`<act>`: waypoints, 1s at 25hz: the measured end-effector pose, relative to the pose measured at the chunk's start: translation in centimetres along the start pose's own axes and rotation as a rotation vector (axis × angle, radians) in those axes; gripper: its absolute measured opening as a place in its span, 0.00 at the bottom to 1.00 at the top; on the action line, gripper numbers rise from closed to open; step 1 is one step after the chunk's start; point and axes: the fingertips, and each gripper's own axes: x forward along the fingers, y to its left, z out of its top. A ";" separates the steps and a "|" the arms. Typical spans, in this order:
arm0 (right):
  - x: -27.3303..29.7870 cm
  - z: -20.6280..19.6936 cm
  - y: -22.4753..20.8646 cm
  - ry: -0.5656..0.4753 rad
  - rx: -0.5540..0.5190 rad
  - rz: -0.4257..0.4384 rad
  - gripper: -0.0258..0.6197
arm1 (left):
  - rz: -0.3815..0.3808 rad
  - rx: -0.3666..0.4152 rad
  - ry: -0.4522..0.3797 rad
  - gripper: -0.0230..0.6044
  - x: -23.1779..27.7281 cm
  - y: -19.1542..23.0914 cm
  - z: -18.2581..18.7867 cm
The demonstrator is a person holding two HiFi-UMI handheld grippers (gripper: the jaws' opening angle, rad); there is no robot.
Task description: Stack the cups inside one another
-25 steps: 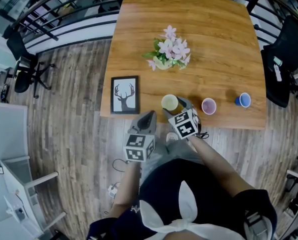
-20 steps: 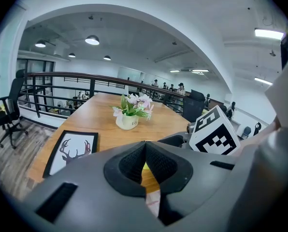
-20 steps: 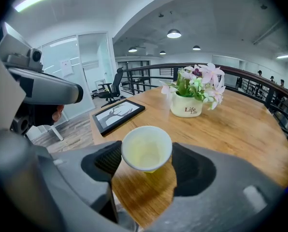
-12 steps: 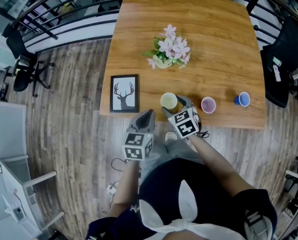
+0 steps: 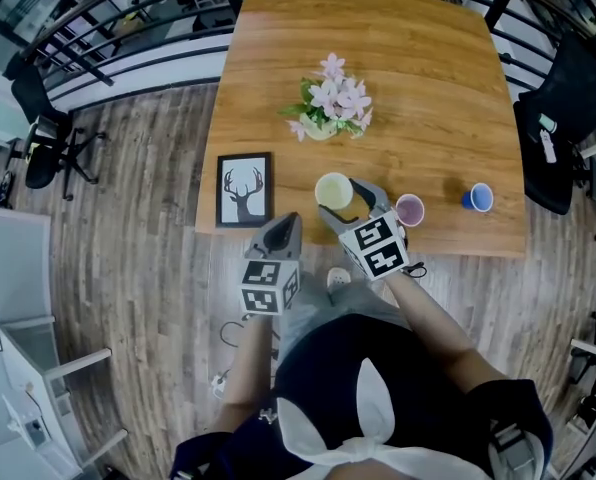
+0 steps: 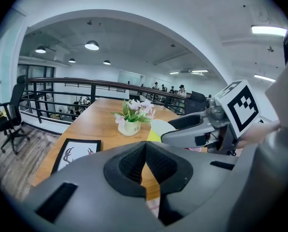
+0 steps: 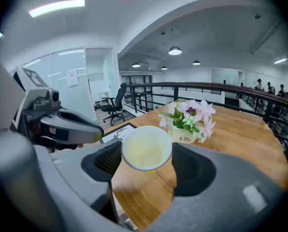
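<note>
A pale yellow cup (image 5: 334,190) hangs a little above the wooden table (image 5: 428,78) near its front edge, with my right gripper (image 5: 348,206) shut on it. In the right gripper view the yellow cup (image 7: 146,148) sits tilted between the two dark pads, its mouth facing the camera. A pink cup (image 5: 410,209) stands just to the right of it, and a blue cup (image 5: 480,197) farther right. My left gripper (image 5: 290,224) hovers off the table's front edge, left of the yellow cup, its jaws closed together on nothing (image 6: 145,146).
A vase of pink flowers (image 5: 328,108) stands mid-table behind the cups. A framed deer picture (image 5: 244,189) lies at the front left corner. Black chairs stand at the left (image 5: 43,138) and right (image 5: 568,108), and a railing runs behind the table.
My right gripper has risen with the yellow cup, lifting it off the table. The left gripper has stayed about where it was.
</note>
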 end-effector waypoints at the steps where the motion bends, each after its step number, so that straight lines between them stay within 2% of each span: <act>1: -0.4 0.5 -0.1 -0.010 -0.001 0.003 0.54 | 0.000 0.003 -0.005 0.06 0.1 0.0 0.3; 12: -4.0 4.4 0.1 -0.099 -0.024 0.008 0.54 | -0.013 -0.003 -0.036 0.06 0.4 -0.7 1.4; 25: -6.2 3.9 -2.1 -0.104 0.004 -0.033 0.54 | -0.058 0.031 -0.018 0.06 2.0 -2.7 2.2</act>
